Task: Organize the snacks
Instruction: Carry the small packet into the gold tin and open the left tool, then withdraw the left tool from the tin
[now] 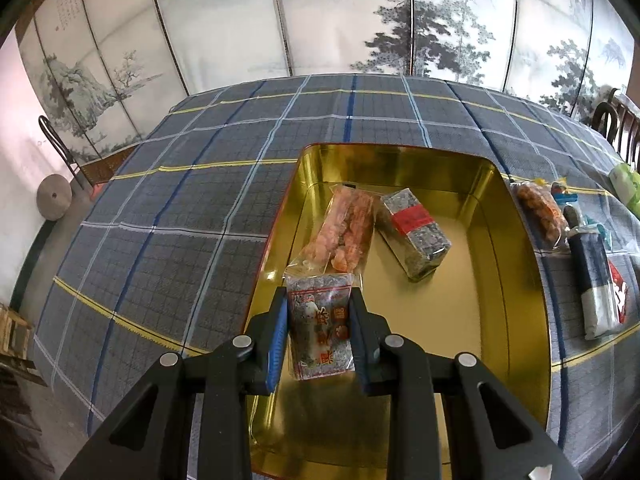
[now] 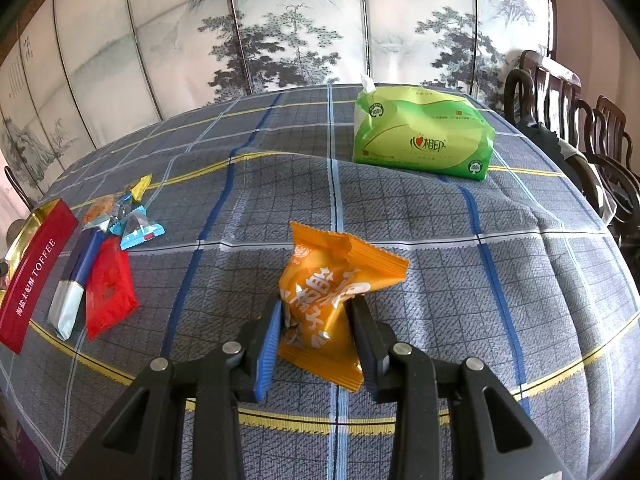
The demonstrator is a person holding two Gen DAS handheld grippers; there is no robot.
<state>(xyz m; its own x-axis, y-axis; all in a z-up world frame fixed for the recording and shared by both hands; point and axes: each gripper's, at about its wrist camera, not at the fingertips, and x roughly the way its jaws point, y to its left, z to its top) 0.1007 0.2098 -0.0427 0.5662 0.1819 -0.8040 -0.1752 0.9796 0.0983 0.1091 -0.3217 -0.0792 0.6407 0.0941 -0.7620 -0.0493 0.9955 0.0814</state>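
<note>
Left gripper (image 1: 319,300) is clamping a speckled snack packet (image 1: 322,330) over the gold tin (image 1: 516,280), near side. Right gripper (image 2: 316,312) is pinching an orange snack pouch (image 2: 332,300) resting on the plaid tablecloth (image 2: 460,240).

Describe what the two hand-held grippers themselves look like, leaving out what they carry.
The left hand-held gripper and the right hand-held gripper look alike: a matte black plastic frame of angular linkage arms with triangular cut-outs, joined by round silver pivot pins. Each has two fingers; the inner face of one finger shows a ribbed blue pad, the other shows dark. No cables, markings, sleeves or hands are in view.
</note>
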